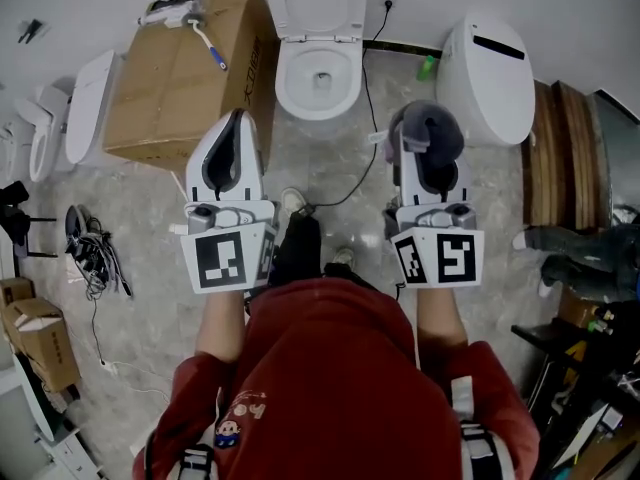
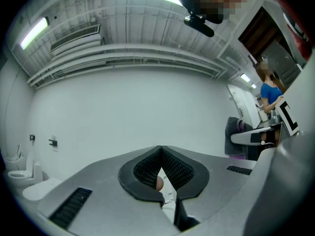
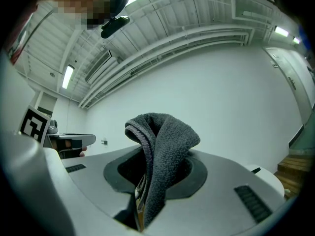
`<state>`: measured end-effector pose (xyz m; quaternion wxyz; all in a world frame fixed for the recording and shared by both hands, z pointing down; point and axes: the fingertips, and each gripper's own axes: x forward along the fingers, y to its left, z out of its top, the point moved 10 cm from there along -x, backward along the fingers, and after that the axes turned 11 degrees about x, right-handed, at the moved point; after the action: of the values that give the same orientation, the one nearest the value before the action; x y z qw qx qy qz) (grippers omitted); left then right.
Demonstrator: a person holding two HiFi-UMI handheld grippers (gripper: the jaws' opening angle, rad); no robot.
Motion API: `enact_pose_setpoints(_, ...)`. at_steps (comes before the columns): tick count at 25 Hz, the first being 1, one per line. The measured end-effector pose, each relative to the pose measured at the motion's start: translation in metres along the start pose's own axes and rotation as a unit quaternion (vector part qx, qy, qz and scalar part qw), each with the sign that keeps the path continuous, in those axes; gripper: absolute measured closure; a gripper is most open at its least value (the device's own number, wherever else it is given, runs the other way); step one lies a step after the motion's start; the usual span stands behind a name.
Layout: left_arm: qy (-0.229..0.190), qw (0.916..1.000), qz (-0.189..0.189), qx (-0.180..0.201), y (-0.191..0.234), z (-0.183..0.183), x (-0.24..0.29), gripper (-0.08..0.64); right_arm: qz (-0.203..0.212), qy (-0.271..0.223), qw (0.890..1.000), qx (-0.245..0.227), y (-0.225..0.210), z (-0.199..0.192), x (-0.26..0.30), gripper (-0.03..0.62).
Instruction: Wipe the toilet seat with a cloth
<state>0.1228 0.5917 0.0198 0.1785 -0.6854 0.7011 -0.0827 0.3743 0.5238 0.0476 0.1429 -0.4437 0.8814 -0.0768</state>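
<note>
The person stands on the grey floor facing an open white toilet, its lid raised against the wall and the toilet seat lying down around the bowl. Both tongs are held out level in front of the body, short of the toilet and not touching it. The left tongs are fully closed, tips pressed together with nothing between them, as the left gripper view shows. The right tongs are clamped on a dark grey cloth, which bunches up above the tips and drapes over them; from the head view the cloth sits to the right of the bowl, well apart from the seat. A cardboard box stands left of the toilet with a brush lying on it, and a second toilet, lid shut, stands at the right.
</note>
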Motion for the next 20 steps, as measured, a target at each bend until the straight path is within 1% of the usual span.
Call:
enact_pose_setpoints(4, -0.002, 0.9999, -0.004, -0.010, 0.008, -0.017, 0.024, 0.548, -0.008, 0.005, 1.000, -0.002, -0.007, -0.011, 0.027, 0.502)
enact_pose_setpoints(8, -0.008, 0.9997, -0.007, -0.020, 0.030, -0.035, 0.066, 0.548, -0.013, 0.009, 1.000, -0.011, -0.012, -0.019, 0.075, 0.500)
enact_pose_setpoints(13, -0.012, 0.9995, -0.010, -0.027, 0.076, -0.058, 0.130, 0.548, -0.016, 0.017, 0.999, -0.024, -0.007, -0.029, 0.157, 0.500)
enact_pose_setpoints(20, -0.017, 0.9981, -0.040, -0.044, 0.144, -0.099, 0.224, 0.548, -0.045, 0.036, 0.998, -0.032, 0.005, -0.053, 0.266, 0.501)
